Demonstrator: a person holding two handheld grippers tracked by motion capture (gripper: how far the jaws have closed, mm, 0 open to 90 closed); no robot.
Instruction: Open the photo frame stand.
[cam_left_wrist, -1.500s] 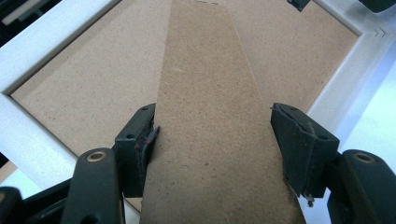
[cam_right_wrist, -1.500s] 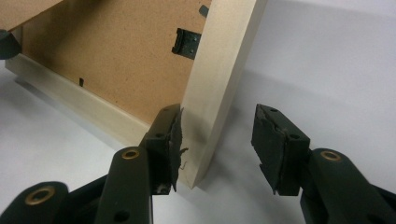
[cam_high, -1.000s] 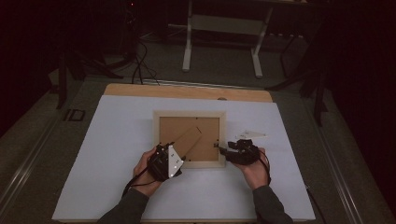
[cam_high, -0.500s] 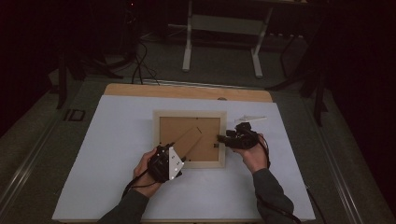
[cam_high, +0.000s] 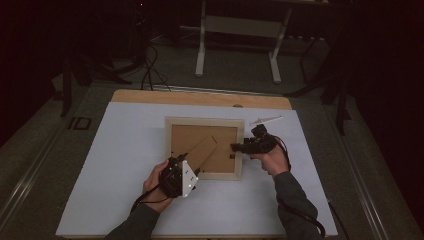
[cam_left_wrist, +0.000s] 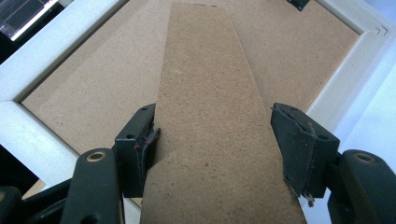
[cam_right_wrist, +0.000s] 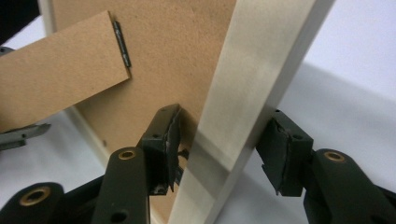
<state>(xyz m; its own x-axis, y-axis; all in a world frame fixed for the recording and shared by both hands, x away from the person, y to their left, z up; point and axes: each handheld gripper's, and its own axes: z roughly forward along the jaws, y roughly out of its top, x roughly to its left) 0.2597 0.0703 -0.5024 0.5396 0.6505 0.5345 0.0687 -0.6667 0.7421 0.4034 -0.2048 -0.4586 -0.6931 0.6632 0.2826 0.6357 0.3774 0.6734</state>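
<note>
The left gripper (cam_high: 192, 167), at the near left corner of the picture frame (cam_high: 204, 123), has its jaws apart around the cardboard stand (cam_left_wrist: 210, 121), which slants up from the frame's back. The frame lies face down mid-table on the white sheet (cam_high: 120, 150). The right gripper (cam_high: 235, 147) straddles the frame's right rail, jaws apart.

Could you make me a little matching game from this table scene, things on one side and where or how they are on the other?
Things:
1. stand flap
2. frame rail
3. white strip
4. backing board

States:
A. lies alone on the white sheet, behind the frame
B. between the right gripper's jaws
C. between the left gripper's jaws
D. brown, set inside the pale frame

Pairs: 1-C, 2-B, 3-A, 4-D
</note>
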